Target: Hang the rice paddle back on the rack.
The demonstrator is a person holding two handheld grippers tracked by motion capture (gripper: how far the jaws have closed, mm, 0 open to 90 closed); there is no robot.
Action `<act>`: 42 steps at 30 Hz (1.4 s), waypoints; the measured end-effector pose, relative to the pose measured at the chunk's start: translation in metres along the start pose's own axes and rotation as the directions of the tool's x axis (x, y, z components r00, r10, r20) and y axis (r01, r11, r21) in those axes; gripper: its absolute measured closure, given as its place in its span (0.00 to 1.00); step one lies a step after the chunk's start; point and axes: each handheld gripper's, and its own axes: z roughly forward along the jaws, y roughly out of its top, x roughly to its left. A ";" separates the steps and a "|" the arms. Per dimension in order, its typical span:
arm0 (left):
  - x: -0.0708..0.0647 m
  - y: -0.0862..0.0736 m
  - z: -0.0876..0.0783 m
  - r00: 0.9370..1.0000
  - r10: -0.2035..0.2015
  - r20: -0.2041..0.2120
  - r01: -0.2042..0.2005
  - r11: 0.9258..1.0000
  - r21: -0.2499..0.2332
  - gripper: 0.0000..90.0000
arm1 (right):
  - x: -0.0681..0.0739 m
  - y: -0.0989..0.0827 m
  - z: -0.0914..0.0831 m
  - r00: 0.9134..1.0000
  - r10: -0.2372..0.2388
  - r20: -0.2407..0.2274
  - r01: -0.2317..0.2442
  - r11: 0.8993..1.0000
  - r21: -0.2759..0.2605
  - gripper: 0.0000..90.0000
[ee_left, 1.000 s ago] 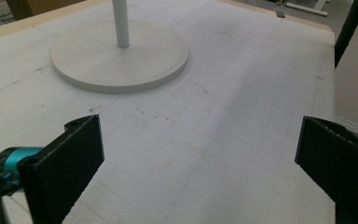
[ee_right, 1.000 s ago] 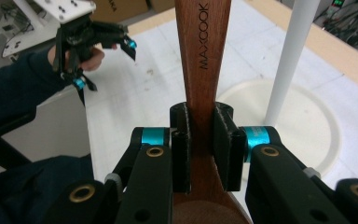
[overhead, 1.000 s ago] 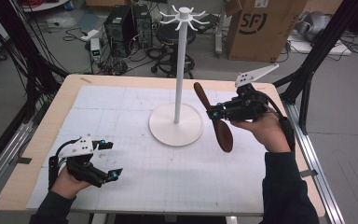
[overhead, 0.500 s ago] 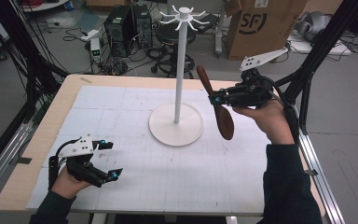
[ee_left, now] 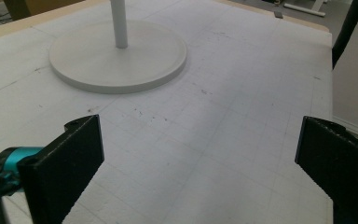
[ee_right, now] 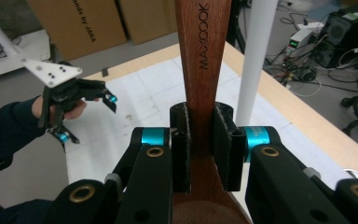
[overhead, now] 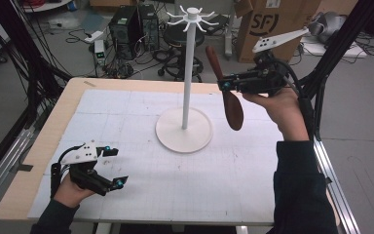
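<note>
While the spread left claw [overhead: 111,167] rests near the table's front edge [overhead: 141,220], the right claw [overhead: 222,84] pinches the wooden spoon [overhead: 226,93] above open mat.

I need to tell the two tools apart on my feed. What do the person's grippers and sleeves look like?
Both are black linkage bodies with turquoise pivot caps near the black, flat jaws. The left gripper and the right gripper each carry a pale grey three-cornered plate on top, dotted with small holes. The right one shows brass-coloured pivot pins in its own view, and a black cable trails from it. The sleeves are dark navy.
</note>
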 end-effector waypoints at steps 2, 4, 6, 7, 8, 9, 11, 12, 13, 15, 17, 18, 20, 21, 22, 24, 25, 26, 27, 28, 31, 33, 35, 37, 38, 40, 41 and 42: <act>0.000 0.000 0.000 1.000 0.001 0.001 -0.001 1.000 -0.001 0.02 | -0.001 0.003 -0.001 1.000 -0.003 0.005 0.003 1.000 -0.004 0.87; 0.000 0.000 0.000 1.000 0.001 0.002 -0.001 1.000 -0.001 0.02 | -0.003 0.006 -0.004 1.000 0.000 0.009 0.000 1.000 -0.013 0.87; 0.000 0.000 0.000 1.000 0.001 0.003 -0.001 1.000 -0.001 0.02 | -0.005 0.008 -0.005 1.000 0.009 0.014 -0.009 1.000 -0.019 0.87; 0.000 0.000 0.000 1.000 0.000 0.002 0.000 1.000 -0.001 0.02 | -0.006 0.009 -0.006 1.000 0.005 0.014 -0.005 1.000 -0.022 0.87; 0.000 0.000 0.000 1.000 -0.001 0.003 0.001 1.000 -0.001 0.02 | -0.007 0.010 -0.007 1.000 0.011 0.019 -0.010 1.000 -0.022 0.87; 0.000 0.000 0.000 1.000 0.000 0.003 0.000 1.000 0.000 0.02 | -0.006 0.011 -0.007 1.000 0.009 0.020 -0.009 1.000 -0.028 0.87; 0.000 0.000 0.001 1.000 -0.003 0.003 0.003 1.000 0.000 0.02 | -0.005 0.013 -0.008 1.000 0.001 0.022 0.000 0.999 -0.033 0.87; 0.000 0.000 0.001 1.000 -0.003 0.003 0.003 1.000 0.001 0.02 | -0.005 0.014 -0.008 1.000 0.000 0.024 0.001 0.999 -0.037 0.87; 0.000 0.000 0.001 1.000 -0.003 0.004 0.003 1.000 0.000 0.02 | -0.004 0.016 -0.009 1.000 -0.007 0.024 0.008 0.999 -0.043 0.87; 0.000 0.000 0.001 1.000 -0.002 0.005 0.002 1.000 0.000 0.02 | -0.003 0.020 -0.009 1.000 -0.009 0.030 0.010 0.999 -0.044 0.87; 0.000 0.000 0.001 1.000 -0.002 0.005 0.002 1.000 -0.001 0.02 | -0.002 0.023 -0.009 0.999 -0.020 0.035 0.021 0.999 -0.046 0.87; 0.000 0.000 0.001 1.000 0.000 0.005 0.000 1.000 -0.001 0.02 | -0.002 0.026 -0.009 0.999 -0.014 0.038 0.016 0.999 -0.040 0.87; 0.000 0.000 0.001 1.000 0.000 0.005 0.000 1.000 -0.001 0.02 | -0.001 0.028 -0.008 0.999 -0.012 0.041 0.014 0.999 -0.041 0.87; 0.000 0.000 0.001 1.000 0.000 0.006 0.000 1.000 -0.001 0.02 | -0.001 0.030 -0.008 0.999 -0.015 0.043 0.017 0.999 -0.044 0.87; 0.000 0.000 0.001 1.000 0.001 0.007 -0.001 1.000 -0.001 0.02 | -0.001 0.031 -0.007 0.999 -0.017 0.047 0.019 0.999 -0.042 0.87; 0.000 0.000 0.000 1.000 0.002 0.009 -0.002 1.000 0.000 0.02 | 0.000 0.033 -0.005 0.999 -0.023 0.049 0.026 0.999 -0.043 0.87; 0.000 0.000 0.000 1.000 0.000 0.007 0.000 1.000 -0.002 0.02 | 0.000 0.034 -0.005 0.998 -0.021 0.054 0.023 0.999 -0.040 0.87; 0.000 0.000 0.000 1.000 -0.001 0.008 0.001 1.000 -0.003 0.02 | 0.001 0.035 -0.004 0.998 -0.024 0.056 0.026 0.999 -0.041 0.87; -0.001 0.000 0.000 1.000 -0.002 0.010 0.002 1.000 -0.004 0.02 | 0.001 0.035 -0.003 0.998 -0.024 0.059 0.026 0.999 -0.038 0.87; -0.001 0.000 0.000 1.000 -0.001 0.012 0.001 1.000 -0.006 0.02 | 0.001 0.036 -0.003 0.998 -0.021 0.066 0.023 0.999 -0.037 0.87; -0.001 0.000 0.000 1.000 0.003 0.025 -0.003 1.000 -0.006 0.02 | 0.000 0.038 -0.002 0.997 -0.019 0.072 0.022 0.999 -0.039 0.87; -0.002 0.001 0.001 1.000 0.000 0.031 0.000 1.000 -0.013 0.02 | -0.001 0.039 -0.001 0.997 -0.021 0.072 0.024 0.999 -0.039 0.87; -0.002 0.001 0.001 0.999 0.002 0.033 -0.002 1.000 -0.014 0.02 | -0.002 0.039 0.000 0.997 -0.014 0.074 0.017 0.999 -0.037 0.87; -0.002 0.001 0.001 0.999 0.006 0.034 -0.005 1.000 -0.011 0.02 | -0.003 0.039 0.001 0.997 -0.016 0.082 0.019 0.999 -0.037 0.87; -0.002 0.001 0.001 0.999 0.005 0.035 -0.004 1.000 -0.011 0.02 | -0.004 0.039 0.001 0.997 -0.013 0.082 0.016 0.999 -0.036 0.87; -0.002 0.001 0.001 0.999 0.004 0.035 -0.004 1.000 -0.012 0.02 | -0.005 0.039 0.002 0.996 -0.009 0.087 0.012 1.000 -0.029 0.87; -0.002 0.001 0.001 0.999 0.003 0.034 -0.002 1.000 -0.012 0.02 | -0.006 0.039 0.003 0.996 -0.009 0.089 0.011 1.000 -0.028 0.87; -0.002 0.001 0.000 0.999 0.002 0.035 -0.002 1.000 -0.012 0.02 | -0.007 0.039 0.003 0.996 -0.009 0.089 0.012 1.000 -0.028 0.87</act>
